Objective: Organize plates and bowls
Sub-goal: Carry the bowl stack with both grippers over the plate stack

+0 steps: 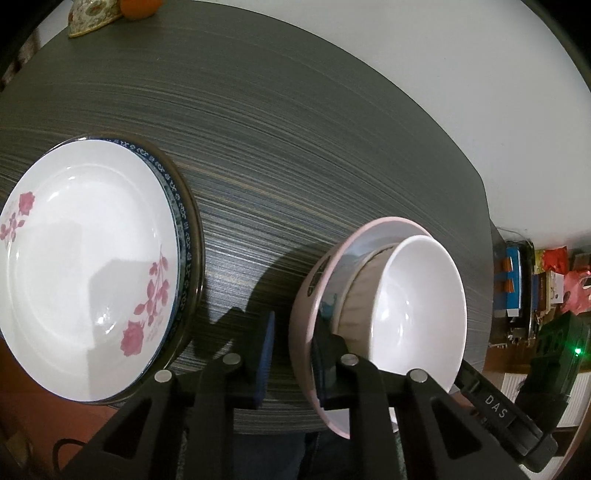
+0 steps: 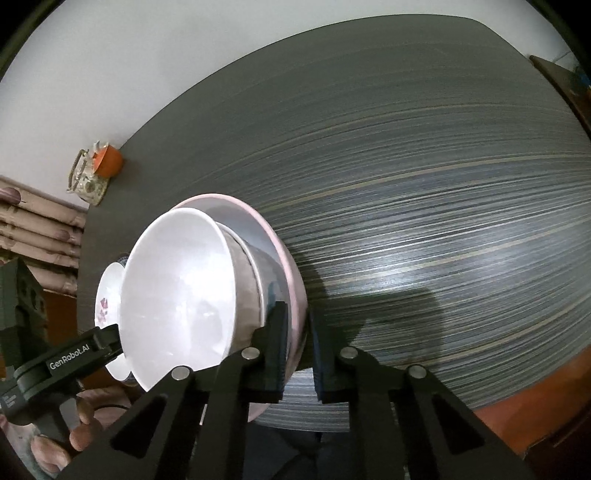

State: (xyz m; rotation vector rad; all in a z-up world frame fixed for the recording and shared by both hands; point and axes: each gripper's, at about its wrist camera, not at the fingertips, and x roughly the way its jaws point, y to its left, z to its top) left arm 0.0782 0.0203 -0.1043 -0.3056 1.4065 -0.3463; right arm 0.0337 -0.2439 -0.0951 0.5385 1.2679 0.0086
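A pink bowl (image 1: 301,317) stands on the dark striped table (image 1: 295,129) with a white bowl (image 1: 417,306), taupe outside, nested tilted in it; another rim shows between them. My left gripper (image 1: 295,328) straddles the pink bowl's near-left rim, one finger inside, one outside; a strip of table shows between the outer pad and the wall. On the opposite side, my right gripper (image 2: 298,314) is shut on the pink bowl (image 2: 295,295). The white bowl (image 2: 177,295) fills that view's left. A white rose-printed plate (image 1: 92,258) lies on a blue-patterned plate (image 1: 184,229) further left.
An orange (image 1: 142,7) and a floral holder (image 1: 92,18) sit at the table's far corner. Shelves with clutter (image 1: 554,288) stand beyond the table's right edge. A person's hand (image 2: 81,435) holds the left gripper's body (image 2: 70,362).
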